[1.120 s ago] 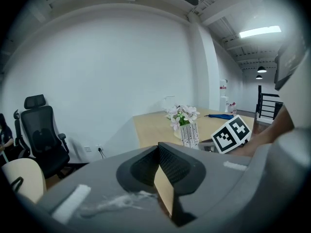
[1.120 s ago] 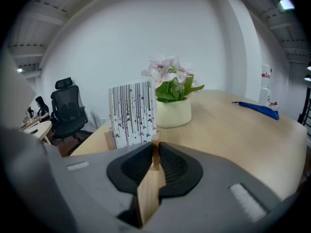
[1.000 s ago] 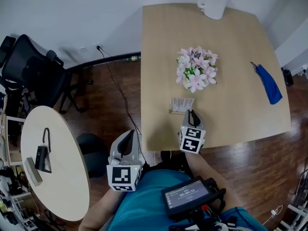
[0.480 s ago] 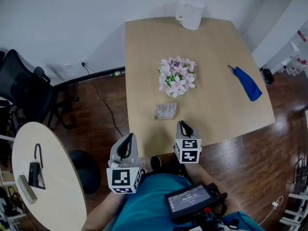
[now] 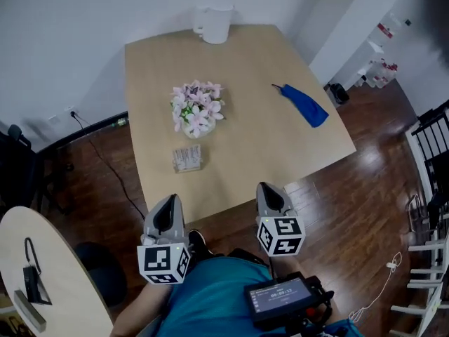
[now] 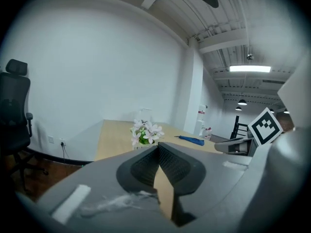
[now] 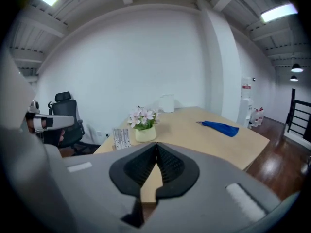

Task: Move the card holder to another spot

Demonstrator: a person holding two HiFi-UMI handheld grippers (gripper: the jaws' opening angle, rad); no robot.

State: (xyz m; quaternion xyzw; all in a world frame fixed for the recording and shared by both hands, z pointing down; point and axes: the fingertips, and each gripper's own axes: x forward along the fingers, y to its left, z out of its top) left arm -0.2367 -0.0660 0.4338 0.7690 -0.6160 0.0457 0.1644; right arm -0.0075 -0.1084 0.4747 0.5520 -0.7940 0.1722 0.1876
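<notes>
Since the earlier frame the right gripper (image 5: 266, 190) has come back from the card holder to the table's near edge. Its jaws have just been closing, and the right gripper view shows them pressed together with nothing between them. The square light wooden table (image 5: 245, 156) fills the upper middle of the head view, and a pale round table (image 5: 42, 248) sits at the lower left. The left gripper (image 5: 168, 203) is at the lower centre, just off the table edge, with its jaws also closed and empty. Each gripper carries a cube of black-and-white square markers, with no letters on them. A black handheld screen (image 5: 280, 299) at the bottom edge shows digits too small to read. On the table, a pot of pink and white flowers (image 5: 196, 109) stands left of centre. A blue cloth (image 5: 302, 105) lies to the right, and a white jug (image 5: 214, 23) is at the far edge. The small clear card holder (image 5: 186, 159) stands just below the flowers, near the table's lower left corner; its print is illegible.
</notes>
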